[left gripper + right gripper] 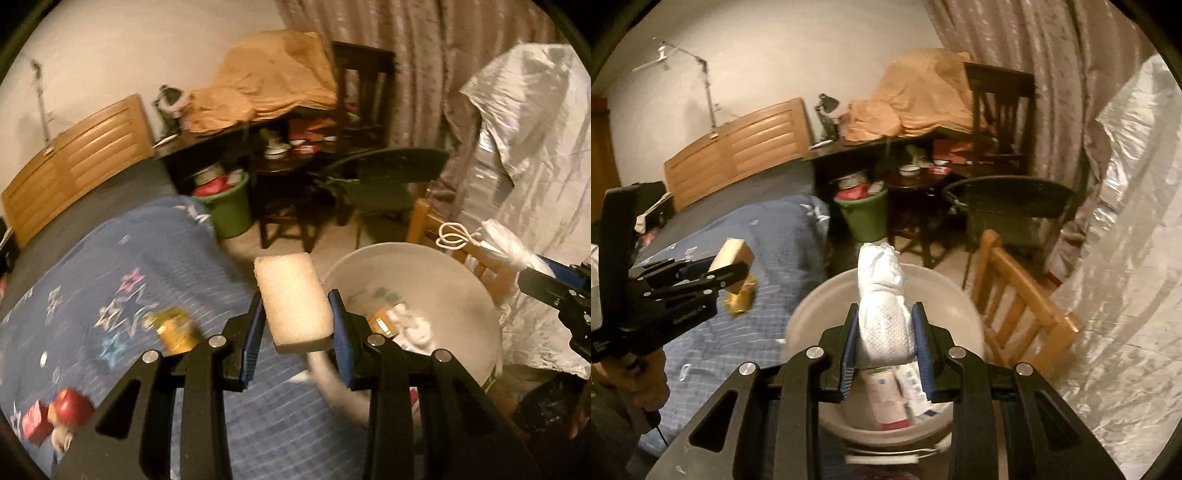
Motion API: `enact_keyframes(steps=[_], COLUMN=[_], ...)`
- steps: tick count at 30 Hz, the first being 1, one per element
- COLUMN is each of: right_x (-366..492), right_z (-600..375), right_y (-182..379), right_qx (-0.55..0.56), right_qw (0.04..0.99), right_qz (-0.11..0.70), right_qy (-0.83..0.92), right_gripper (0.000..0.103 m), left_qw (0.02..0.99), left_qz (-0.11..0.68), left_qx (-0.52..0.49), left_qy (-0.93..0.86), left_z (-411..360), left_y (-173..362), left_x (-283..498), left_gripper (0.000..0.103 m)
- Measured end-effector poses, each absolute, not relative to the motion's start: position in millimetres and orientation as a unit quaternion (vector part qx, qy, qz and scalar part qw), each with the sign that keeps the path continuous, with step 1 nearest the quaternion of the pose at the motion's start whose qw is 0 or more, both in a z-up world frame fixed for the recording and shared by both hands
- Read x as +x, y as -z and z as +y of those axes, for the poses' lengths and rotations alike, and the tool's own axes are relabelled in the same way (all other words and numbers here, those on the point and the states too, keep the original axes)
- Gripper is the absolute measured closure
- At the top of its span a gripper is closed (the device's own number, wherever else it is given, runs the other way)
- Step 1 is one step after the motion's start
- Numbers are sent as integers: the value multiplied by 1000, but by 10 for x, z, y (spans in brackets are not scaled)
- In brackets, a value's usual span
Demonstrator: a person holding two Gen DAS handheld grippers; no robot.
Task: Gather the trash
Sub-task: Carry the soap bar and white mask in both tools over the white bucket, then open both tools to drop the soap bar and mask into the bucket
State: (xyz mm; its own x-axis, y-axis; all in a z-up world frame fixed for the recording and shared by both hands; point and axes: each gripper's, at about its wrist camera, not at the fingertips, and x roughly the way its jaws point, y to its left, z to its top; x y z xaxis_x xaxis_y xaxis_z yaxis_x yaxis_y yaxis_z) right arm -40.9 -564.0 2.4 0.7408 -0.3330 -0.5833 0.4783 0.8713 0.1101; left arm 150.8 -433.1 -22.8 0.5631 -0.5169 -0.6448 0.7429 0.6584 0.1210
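Left gripper (295,321) clamped on pale rectangular foam sponge (293,301), frame centre. Right gripper (884,343) clamped on white crumpled face mask (884,299). White round plastic bucket (443,266) lower right. Centre both over rim before releasing.

I note the left tool (297,317): matt black plastic arms, ribbed blue pads, shiny metal pivot pins. It clamps a foam block (293,301) with a porous, rough, matt face. The right tool (884,341) grips a white glove (884,310), knitted cloth with a dotted texture. Bucket (809,317): smooth white plastic. Bedspread (110,288): quilted blue cloth. Chair (1015,291): varnished wood. Sheeting (1123,221): glossy, crinkled plastic.
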Motion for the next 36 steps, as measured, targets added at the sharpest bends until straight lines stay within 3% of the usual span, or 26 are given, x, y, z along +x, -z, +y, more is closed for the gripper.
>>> enact_keyframes(steps=[10, 25, 26, 27, 29, 36], right_x=[-319, -86, -69, -53, -10, -41], right_z=[-5963, -6076, -6087, -6104, -6143, -6186], right_y=[155, 388, 400, 414, 466, 534], right_qx=[141, 159, 158, 156, 157, 166], right_qw=[916, 910, 909, 909, 907, 905], right_qz=[295, 306, 306, 307, 311, 306], right_qy=[232, 231, 234, 236, 237, 243], right_gripper=[73, 73, 73, 72, 57, 55], left_qw=[824, 788, 785, 781, 790, 802], left_qz=[316, 364, 367, 368, 361, 358], left_qx=[212, 201, 200, 198, 197, 182], left_qy=[419, 453, 457, 464, 454, 441], left_z=[-4849, -4926, -4928, -4931, -4914, -4821], left_y=[486, 772, 789, 809, 827, 783], left_x=[1510, 1678, 1689, 1700, 1717, 1799], left_gripper=[70, 68, 62, 43, 18, 18])
